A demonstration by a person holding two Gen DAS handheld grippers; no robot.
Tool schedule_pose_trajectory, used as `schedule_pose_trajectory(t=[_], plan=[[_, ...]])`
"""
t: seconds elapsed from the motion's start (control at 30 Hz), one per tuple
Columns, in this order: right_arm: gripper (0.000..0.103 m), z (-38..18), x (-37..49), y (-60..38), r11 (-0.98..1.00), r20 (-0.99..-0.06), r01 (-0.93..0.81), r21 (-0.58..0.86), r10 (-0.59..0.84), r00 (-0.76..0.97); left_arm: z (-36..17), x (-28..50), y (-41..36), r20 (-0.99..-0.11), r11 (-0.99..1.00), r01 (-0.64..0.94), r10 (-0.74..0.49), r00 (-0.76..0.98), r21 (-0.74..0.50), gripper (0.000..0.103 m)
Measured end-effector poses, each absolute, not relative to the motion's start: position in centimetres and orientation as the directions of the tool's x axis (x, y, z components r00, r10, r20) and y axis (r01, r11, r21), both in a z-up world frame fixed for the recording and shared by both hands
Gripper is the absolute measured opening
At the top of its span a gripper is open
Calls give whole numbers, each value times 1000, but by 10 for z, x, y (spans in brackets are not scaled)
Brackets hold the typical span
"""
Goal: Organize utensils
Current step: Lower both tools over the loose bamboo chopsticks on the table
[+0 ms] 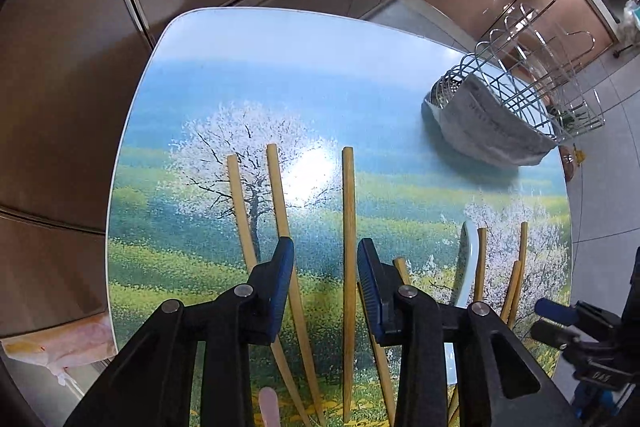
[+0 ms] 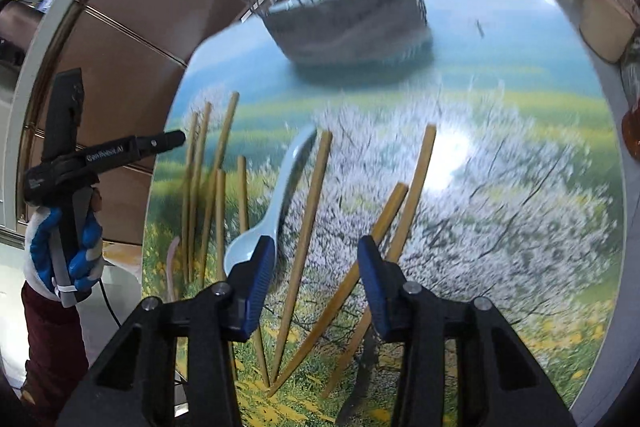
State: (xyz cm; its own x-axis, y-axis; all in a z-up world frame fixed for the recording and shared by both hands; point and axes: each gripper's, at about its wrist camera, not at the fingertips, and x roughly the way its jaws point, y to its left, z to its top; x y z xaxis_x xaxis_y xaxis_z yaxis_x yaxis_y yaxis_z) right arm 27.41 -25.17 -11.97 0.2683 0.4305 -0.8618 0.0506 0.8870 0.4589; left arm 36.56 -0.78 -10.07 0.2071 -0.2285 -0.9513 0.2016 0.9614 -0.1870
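Black gripper arms (image 1: pixel 326 279) with blue ribbed pads (image 2: pixel 262 267) and silver screws; beside the table (image 2: pixel 592 267), a blue-and-white glove (image 2: pixel 60 251) above a maroon sleeve (image 2: pixel 52 331).

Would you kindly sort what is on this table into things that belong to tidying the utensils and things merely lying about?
For the job:
- wooden chopsticks
- pale blue soup spoon
- wire drying rack with its utensil holder

Lying about:
- grey cloth draped on the rack
- plastic bag at the table edge
- plastic tub
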Motion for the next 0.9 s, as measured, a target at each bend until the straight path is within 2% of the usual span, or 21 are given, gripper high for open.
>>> schedule_pose_trajectory(t=[0.4,0.9], plan=[[41,-147,274,-237,889,-883,96,447,421,206,-114,370,-4,-952,959,191,-246,183,-211,33],[41,-154,280,-227,909,-900,74,411,391,195,-118,372,-5,-953,959,192,-243,180,-208,33]])
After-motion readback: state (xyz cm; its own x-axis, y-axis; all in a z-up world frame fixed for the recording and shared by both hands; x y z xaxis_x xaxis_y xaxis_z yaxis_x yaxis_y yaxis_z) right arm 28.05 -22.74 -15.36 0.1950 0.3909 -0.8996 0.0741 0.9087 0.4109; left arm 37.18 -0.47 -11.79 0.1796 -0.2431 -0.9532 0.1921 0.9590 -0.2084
